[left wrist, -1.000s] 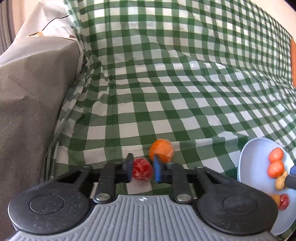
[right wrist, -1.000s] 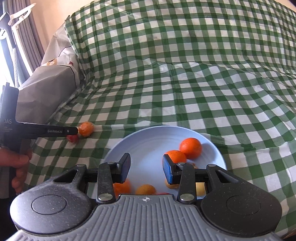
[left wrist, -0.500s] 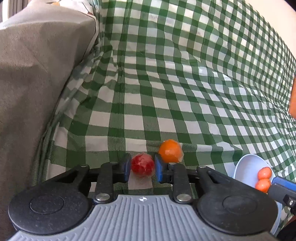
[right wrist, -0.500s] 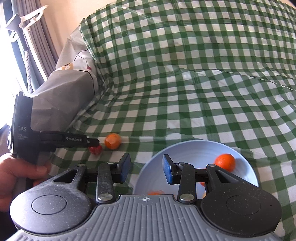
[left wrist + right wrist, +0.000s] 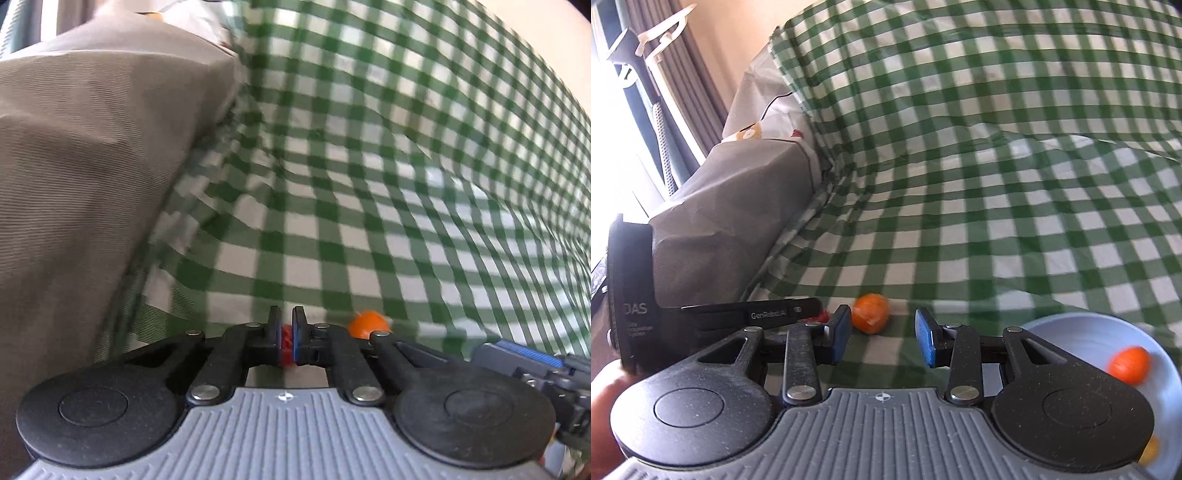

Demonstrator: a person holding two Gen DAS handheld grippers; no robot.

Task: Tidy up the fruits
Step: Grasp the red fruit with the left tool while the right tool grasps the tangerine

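Green-checked cloth (image 5: 1015, 221) beside grey cushion (image 5: 738, 206); left tongs (image 5: 287, 325) clamped on red fruit (image 5: 287, 345), right tongs (image 5: 882, 328) apart.

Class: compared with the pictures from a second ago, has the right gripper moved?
Yes. The right gripper has swung left: the blue bowl, earlier centred between its fingers, now sits at lower right, and the loose orange fruit lies ahead.

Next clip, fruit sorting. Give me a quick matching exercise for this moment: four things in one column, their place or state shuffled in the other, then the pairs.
Things:
1. red fruit
2. loose orange fruit
3. blue bowl
4. right gripper

Place or state:
A. holds an orange fruit, at lower right in the right wrist view
B. open, nothing between its fingers
C. pinched in the left gripper
D. lying on the checked cloth beside the left gripper

Pairs: 1-C, 2-D, 3-A, 4-B
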